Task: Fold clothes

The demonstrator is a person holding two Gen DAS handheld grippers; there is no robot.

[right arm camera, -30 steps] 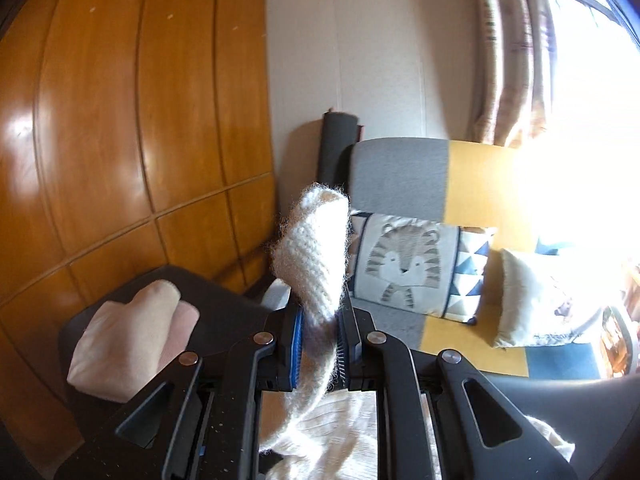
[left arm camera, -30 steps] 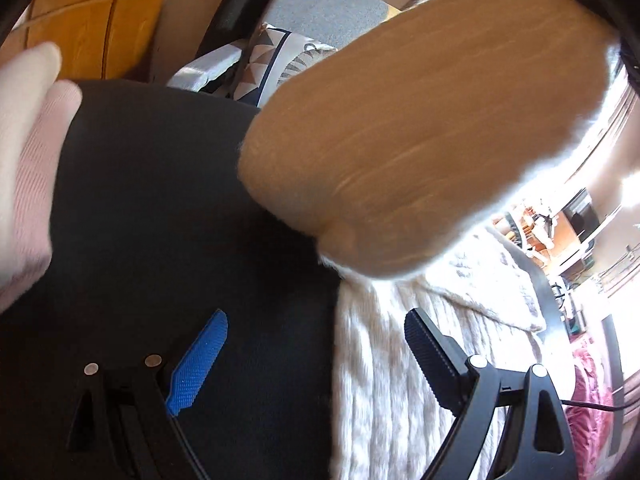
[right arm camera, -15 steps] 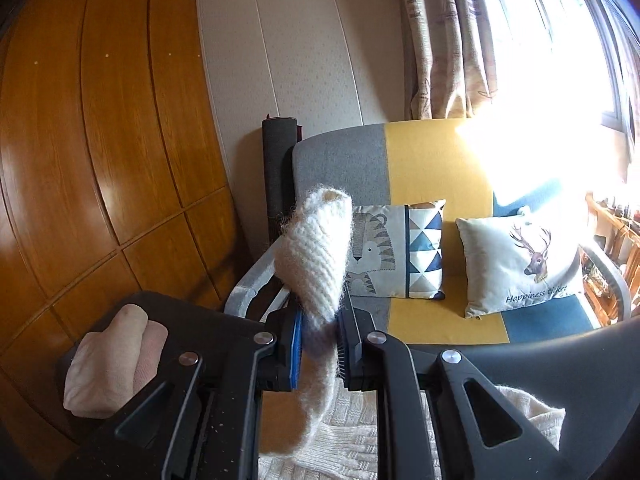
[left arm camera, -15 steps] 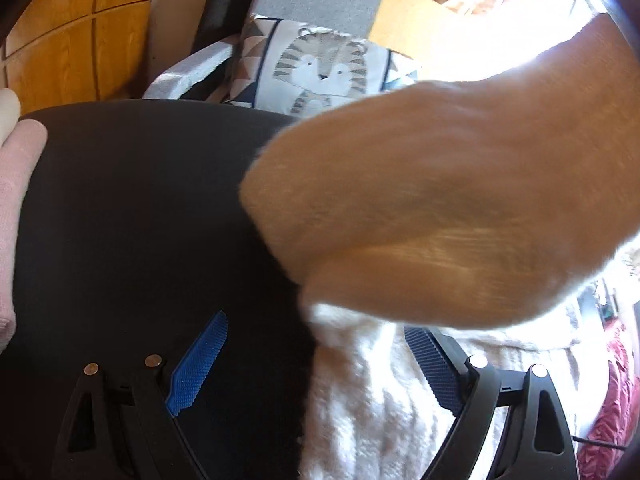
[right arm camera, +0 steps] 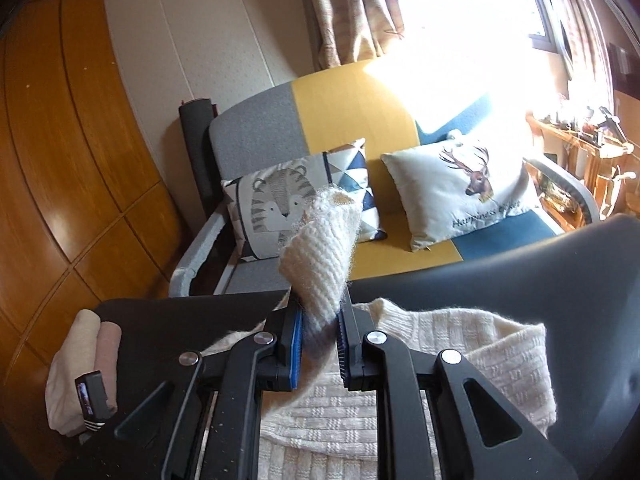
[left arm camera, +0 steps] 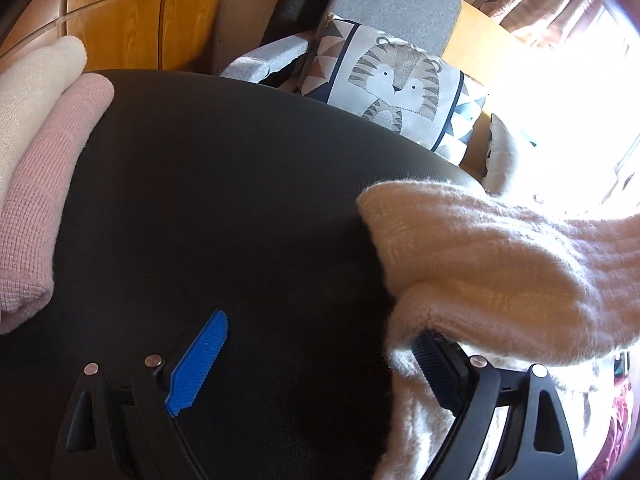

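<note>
Over the black worktop (right arm camera: pixel 168 320) | right hand-held gripper (right arm camera: pixel 318 344) pinches cream sweater (right arm camera: pixel 460 344) sleeve; left hand-held gripper (left arm camera: pixel 316 368) gapes empty | lay sleeve flat toward 9 o'clock, unwrinkled

- The cream sweater (right arm camera: pixel 420 364) is showing a chunky, fuzzy knit with loose fibres catching the light.
- The table (left arm camera: pixel 224 184) is looking like smooth black leatherette with a dull sheen.
- The folded pink garment (left arm camera: pixel 40 200) is showing a fine ribbed knit, and the white one (left arm camera: pixel 28 92) beside it is looking softer.
- The fingers (left arm camera: pixel 198 364) are wearing ridged blue rubbery pads on matt black plastic with shiny metal rivets.
- The wall panels (right arm camera: pixel 60 160) are gleaming as glossy varnished wood.
- The sofa (right arm camera: pixel 344 108) is showing matt woven cloth.
</note>
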